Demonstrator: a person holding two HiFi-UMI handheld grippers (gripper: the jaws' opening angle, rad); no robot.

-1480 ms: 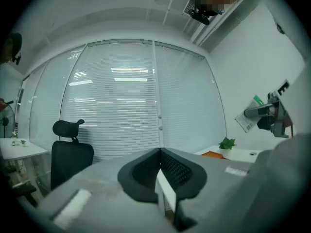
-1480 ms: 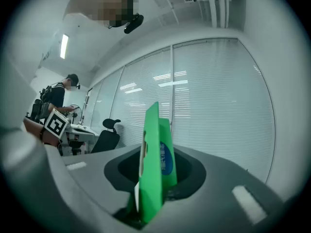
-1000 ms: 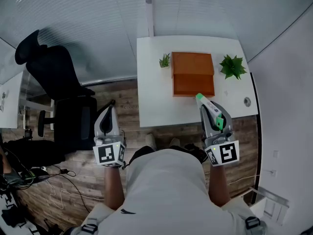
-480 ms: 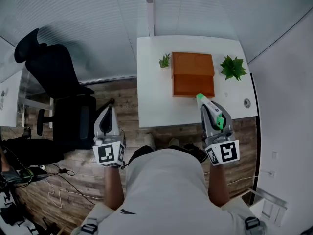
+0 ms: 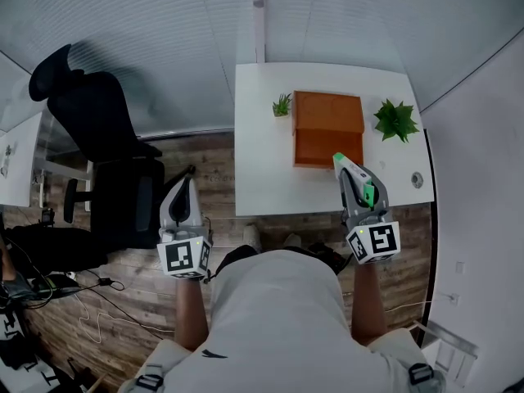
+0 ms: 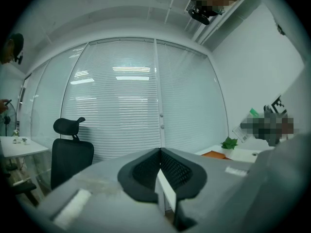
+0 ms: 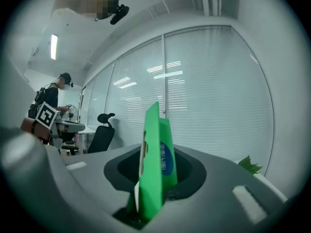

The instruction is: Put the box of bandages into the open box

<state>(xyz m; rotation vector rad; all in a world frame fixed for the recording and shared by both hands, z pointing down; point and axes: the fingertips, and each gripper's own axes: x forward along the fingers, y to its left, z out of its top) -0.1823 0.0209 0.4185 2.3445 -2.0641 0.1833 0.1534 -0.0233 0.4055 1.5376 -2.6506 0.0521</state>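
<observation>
Carrying step, it seems: the right gripper (image 5: pixel 344 170), clamped on the green bandage box (image 7: pixel 156 169), next needs to reach the orange box (image 5: pixel 327 128) just ahead of it.

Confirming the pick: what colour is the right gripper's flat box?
Flat box: green with a blue oval; right gripper view.

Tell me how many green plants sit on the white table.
2: a small green plant left of the orange box, a bigger one right of it.

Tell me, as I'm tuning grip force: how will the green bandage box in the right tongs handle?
Probably light: the right tongs hold the bandage box by one end alone. Thin card, likely dents if squeezed hard. Flat sides: unlikely to roll.
</observation>
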